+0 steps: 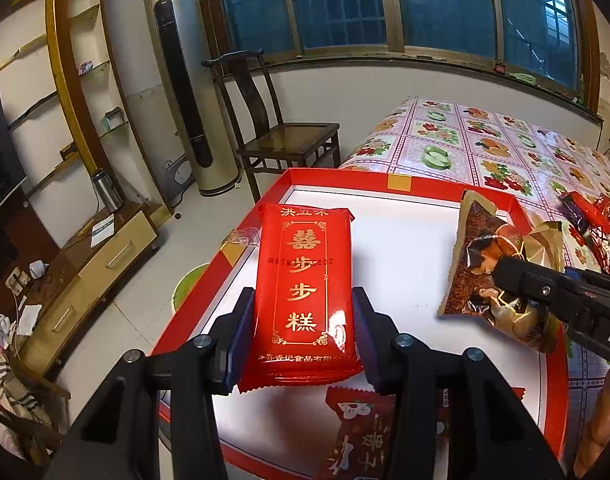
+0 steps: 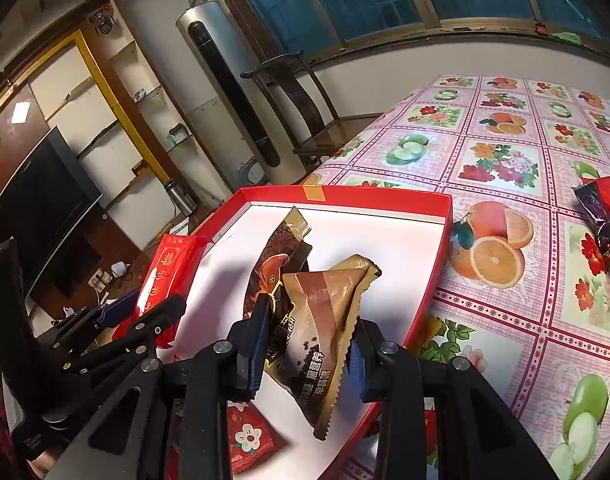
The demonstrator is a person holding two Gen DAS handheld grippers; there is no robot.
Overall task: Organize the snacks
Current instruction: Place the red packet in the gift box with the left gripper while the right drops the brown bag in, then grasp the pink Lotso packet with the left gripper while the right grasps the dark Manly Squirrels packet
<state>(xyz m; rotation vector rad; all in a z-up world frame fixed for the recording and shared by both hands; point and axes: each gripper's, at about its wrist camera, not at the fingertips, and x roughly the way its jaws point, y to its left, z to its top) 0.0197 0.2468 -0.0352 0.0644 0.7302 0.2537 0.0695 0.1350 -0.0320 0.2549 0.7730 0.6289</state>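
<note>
The left hand-held gripper (image 1: pixel 303 320) clamps a red packet (image 1: pixel 303 280) above the box (image 1: pixel 345 178) at the counter (image 2: pixel 505 152) edge. The right hand-held gripper (image 2: pixel 305 344) clamps a brown packet (image 2: pixel 325 328) over the box interior.

Risks:
- Foil wrappers are slick; either packet may slip from the pads.
- The box overhangs the counter edge; a downward push near that edge may tip it.

Count: one box; two held packets; one flower-print packet (image 2: pixel 249 436) in the box; a few loose packets (image 2: pixel 605 216) at the counter's far right edge.
</note>
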